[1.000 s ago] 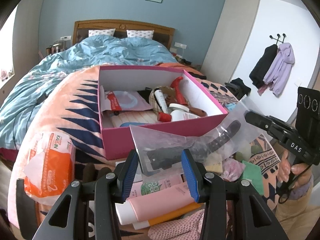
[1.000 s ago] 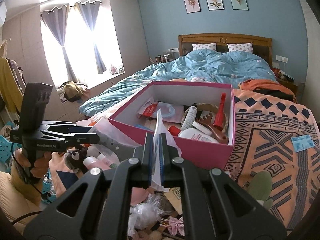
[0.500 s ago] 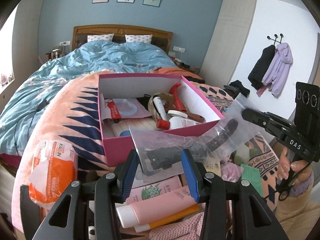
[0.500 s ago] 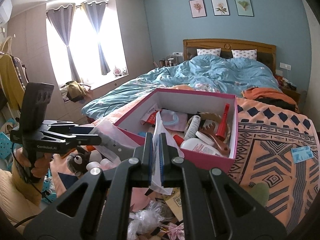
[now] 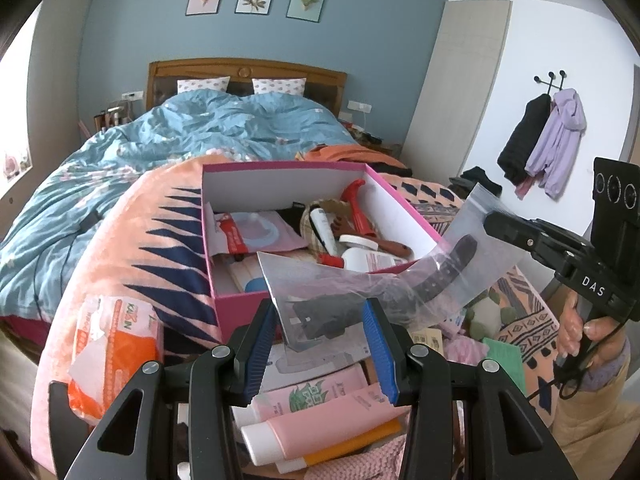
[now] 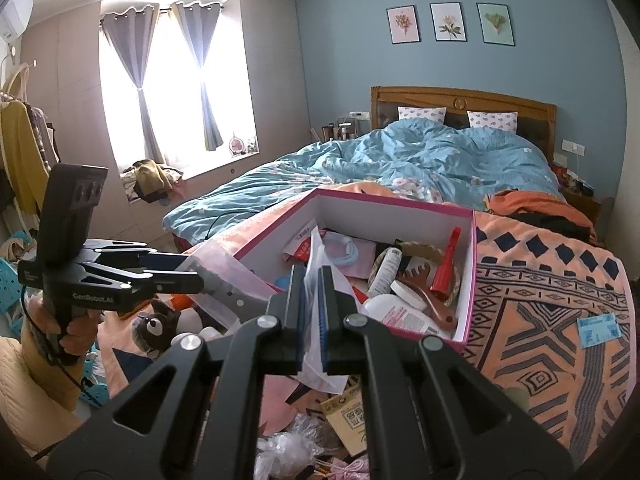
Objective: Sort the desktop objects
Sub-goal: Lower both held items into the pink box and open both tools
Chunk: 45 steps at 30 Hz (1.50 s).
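A clear plastic bag (image 5: pixel 360 280) with a black strap inside hangs in the air in front of an open pink box (image 5: pixel 236 304) full of small items. My right gripper (image 6: pixel 312 300) is shut on one corner of the bag (image 6: pixel 316 264); it shows at the right in the left wrist view (image 5: pixel 492 222). My left gripper (image 5: pixel 320 344) is open, its blue pads on either side of the bag's lower end without touching it. In the right wrist view the left gripper (image 6: pixel 188 276) sits at the bag's far end.
Pink tubes (image 5: pixel 316 420) and a yellow tube lie under the left gripper. An orange tissue pack (image 5: pixel 112 344) lies at the left. A plush toy (image 6: pixel 160 328), packets and wrappers lie below the box. The box rests on an orange patterned blanket (image 6: pixel 540 300) on the bed.
The bag and both grippers have risen and come nearer to the box; the bag now hangs before the box's front wall. The jaws stand as before.
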Available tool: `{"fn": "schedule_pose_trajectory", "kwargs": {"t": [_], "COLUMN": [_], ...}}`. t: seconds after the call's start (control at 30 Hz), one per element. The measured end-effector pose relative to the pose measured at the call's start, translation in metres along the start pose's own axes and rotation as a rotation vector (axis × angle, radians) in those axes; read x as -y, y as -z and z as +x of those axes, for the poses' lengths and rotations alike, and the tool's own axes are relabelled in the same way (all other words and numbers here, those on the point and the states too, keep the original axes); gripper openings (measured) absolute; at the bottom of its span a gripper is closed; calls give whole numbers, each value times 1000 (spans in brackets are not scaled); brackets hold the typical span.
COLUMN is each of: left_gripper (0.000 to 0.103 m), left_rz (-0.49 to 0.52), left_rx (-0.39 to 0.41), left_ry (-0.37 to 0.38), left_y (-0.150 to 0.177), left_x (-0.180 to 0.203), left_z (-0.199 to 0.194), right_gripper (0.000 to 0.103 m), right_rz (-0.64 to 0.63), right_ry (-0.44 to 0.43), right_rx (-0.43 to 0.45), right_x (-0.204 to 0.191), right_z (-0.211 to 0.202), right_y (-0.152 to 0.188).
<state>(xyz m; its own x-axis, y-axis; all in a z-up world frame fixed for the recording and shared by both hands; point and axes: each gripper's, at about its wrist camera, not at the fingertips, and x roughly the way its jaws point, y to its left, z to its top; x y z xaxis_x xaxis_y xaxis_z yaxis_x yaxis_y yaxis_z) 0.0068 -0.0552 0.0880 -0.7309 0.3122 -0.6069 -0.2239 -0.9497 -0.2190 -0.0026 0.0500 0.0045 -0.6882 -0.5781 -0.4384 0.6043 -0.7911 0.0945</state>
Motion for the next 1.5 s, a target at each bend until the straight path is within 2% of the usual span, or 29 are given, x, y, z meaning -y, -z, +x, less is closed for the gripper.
{"fn": "schedule_pose_trajectory", "kwargs": {"t": [1.07, 1.5], "left_gripper": [44, 45], "left_rz": [-4, -11], "left_rx": [26, 31], "left_ry": [-42, -76], "left_y": [-23, -34], "left_x": [-12, -20], "left_z": [11, 22], "right_gripper": [7, 7], "right_rz": [-15, 16], "right_ry": [-17, -28], "right_rx": [-2, -16], "right_x": [8, 19], "right_z": [25, 42], "right_y": [-28, -34]}}
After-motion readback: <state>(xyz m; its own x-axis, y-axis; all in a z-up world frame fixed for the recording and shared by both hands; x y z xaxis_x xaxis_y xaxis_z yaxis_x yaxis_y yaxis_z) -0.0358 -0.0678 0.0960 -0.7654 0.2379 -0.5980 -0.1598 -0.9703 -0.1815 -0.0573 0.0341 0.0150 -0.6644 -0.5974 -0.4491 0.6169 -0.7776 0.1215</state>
